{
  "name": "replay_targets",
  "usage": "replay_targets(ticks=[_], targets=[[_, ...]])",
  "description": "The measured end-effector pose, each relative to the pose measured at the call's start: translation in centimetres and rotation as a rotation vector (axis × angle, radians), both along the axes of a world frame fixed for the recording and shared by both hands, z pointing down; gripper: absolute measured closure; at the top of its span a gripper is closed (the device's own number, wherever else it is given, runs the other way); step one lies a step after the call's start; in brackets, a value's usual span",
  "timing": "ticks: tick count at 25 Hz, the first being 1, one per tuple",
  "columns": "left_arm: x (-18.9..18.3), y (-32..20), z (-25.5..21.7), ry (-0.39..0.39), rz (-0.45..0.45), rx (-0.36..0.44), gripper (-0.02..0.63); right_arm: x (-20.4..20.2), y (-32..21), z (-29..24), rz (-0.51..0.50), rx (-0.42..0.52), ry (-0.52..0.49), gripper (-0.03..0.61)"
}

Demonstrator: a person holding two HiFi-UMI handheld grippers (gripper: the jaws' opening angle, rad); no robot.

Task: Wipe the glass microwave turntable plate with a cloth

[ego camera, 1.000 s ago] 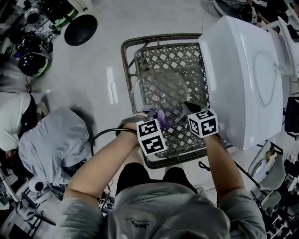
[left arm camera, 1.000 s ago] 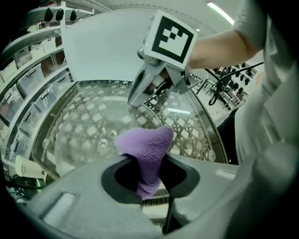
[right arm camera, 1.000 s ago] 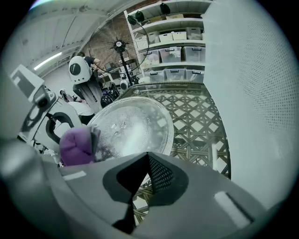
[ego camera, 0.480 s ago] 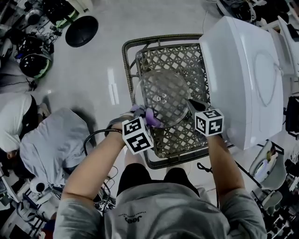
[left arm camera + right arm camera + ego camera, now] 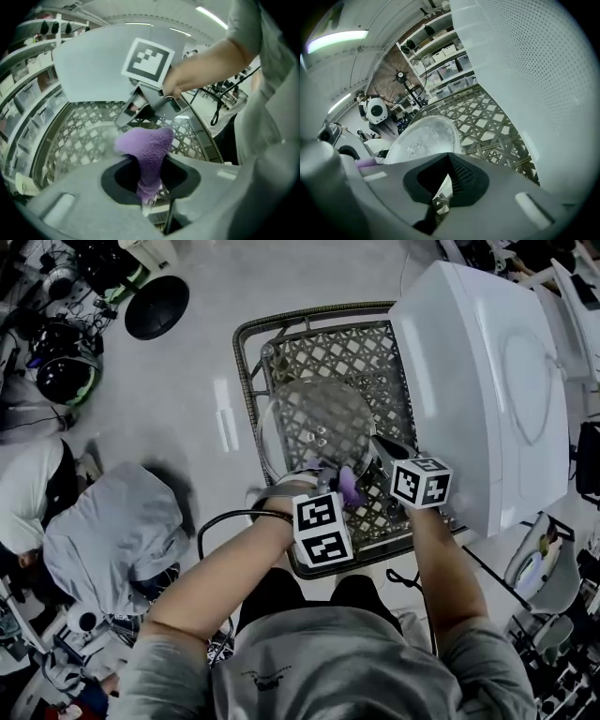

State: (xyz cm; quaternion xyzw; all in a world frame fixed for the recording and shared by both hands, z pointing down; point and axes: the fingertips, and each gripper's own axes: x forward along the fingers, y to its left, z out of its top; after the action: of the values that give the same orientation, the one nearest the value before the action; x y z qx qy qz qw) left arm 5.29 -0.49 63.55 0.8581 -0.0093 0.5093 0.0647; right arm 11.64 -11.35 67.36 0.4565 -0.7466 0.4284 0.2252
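1. Grip state. My right hand-held gripper [image 5: 439, 194] is closed on the near rim of the glass plate [image 5: 314, 423]. The right gripper view shows the glass edge running in between its jaws. My left hand-held gripper [image 5: 150, 185] is clamped on the purple cloth [image 5: 146, 147]. A folded wad of cloth stands out beyond the jaws.

2. Position of the plate. The plate sits over the lattice tabletop [image 5: 375, 352], just left of the white microwave [image 5: 487, 362]. It appears to be tilted and carried by the right grip. I cannot tell whether its far rim rests on the lattice.

3. Governing relation. From the clamped rim, the plate's face extends away from my body and slightly to my left. The cloth wad lies at the near rim, just beside the right jaws and on their left side. I cannot confirm that it presses on the glass. Nearly all of the face therefore lies ahead of the cloth.

4. Judgement for the next move. The left hand is the only free one, and it is the nearer to the open face. The stroke should run forward and leftward from the grip point. The plate is round, so no long axis constrains the direction.

5. Caution. A hard push could lever the glass in the right jaws.
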Motion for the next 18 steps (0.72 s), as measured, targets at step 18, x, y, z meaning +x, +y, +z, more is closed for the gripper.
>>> replay_targets(ticks=[18], targets=[[-0.8,2.4,3.1,-0.104,0.059,0.037,0.512,-0.3,0.2,0.0,-0.066,0.062,0.049,0.572]])
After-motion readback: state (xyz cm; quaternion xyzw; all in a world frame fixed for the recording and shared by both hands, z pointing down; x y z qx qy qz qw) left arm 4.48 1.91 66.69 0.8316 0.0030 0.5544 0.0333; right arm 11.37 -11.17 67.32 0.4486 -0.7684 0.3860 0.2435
